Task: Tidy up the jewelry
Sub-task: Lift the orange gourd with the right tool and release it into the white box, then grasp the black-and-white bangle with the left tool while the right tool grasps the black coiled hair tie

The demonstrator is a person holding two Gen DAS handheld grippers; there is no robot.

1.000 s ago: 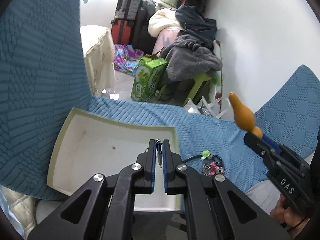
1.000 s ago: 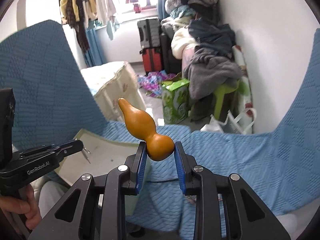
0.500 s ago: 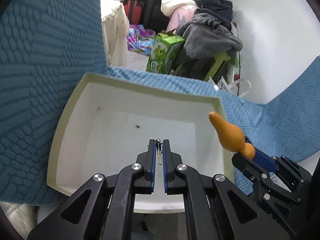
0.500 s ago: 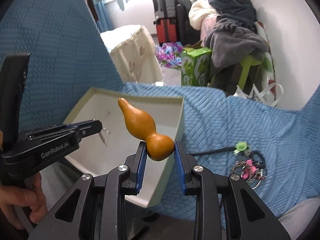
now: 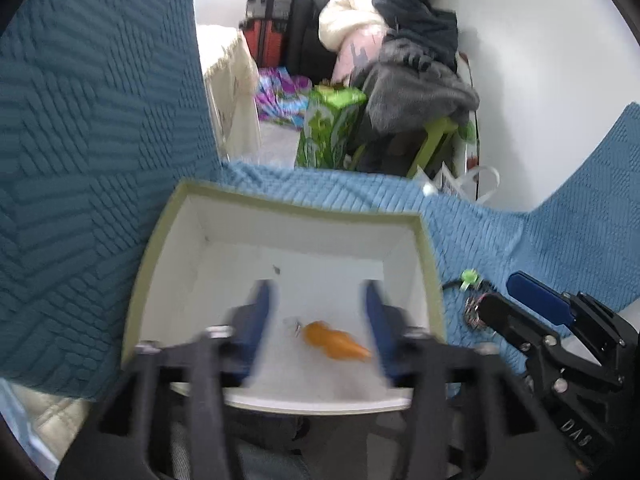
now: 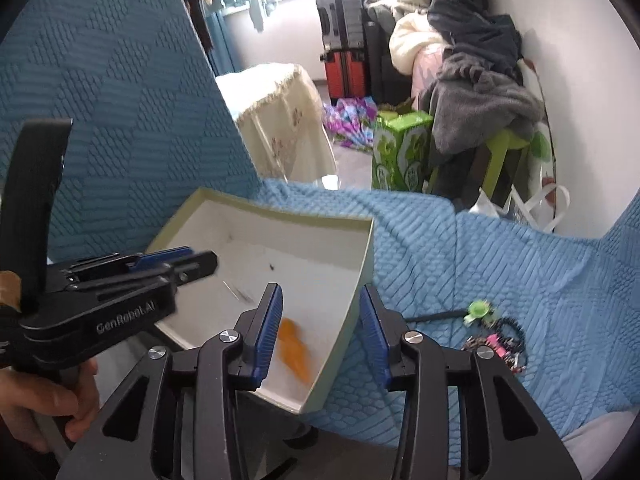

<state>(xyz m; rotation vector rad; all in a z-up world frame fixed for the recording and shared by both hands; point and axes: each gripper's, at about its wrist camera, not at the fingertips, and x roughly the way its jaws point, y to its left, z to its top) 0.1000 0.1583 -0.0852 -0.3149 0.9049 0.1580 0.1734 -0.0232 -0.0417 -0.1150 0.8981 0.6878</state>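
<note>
A shallow white box [image 5: 224, 216] [image 6: 366, 260] rests on the blue knit cover. An orange gourd pendant [image 5: 334, 341] [image 6: 294, 354] lies blurred on its floor. A small metal earring [image 5: 295, 325] [image 6: 240, 293] lies beside it. My left gripper [image 5: 316, 320] is open over the box, around both pieces. My right gripper [image 6: 320, 320] is open above the box's near right corner, empty. A pile of bracelets [image 6: 496, 340] [image 5: 472, 312] with a green charm [image 6: 478, 309] lies on the cover right of the box.
The blue cover [image 6: 500, 264] drapes a seat and rises as a backrest [image 5: 88, 120] on the left. Beyond are a cloth-draped table [image 6: 276, 120], suitcases [image 6: 344, 40], a green carton [image 6: 400, 152] and piled clothes [image 6: 472, 92] by the white wall.
Both grippers have opened. The right let go of the gourd and the left let go of the earring; both now lie in the box.
</note>
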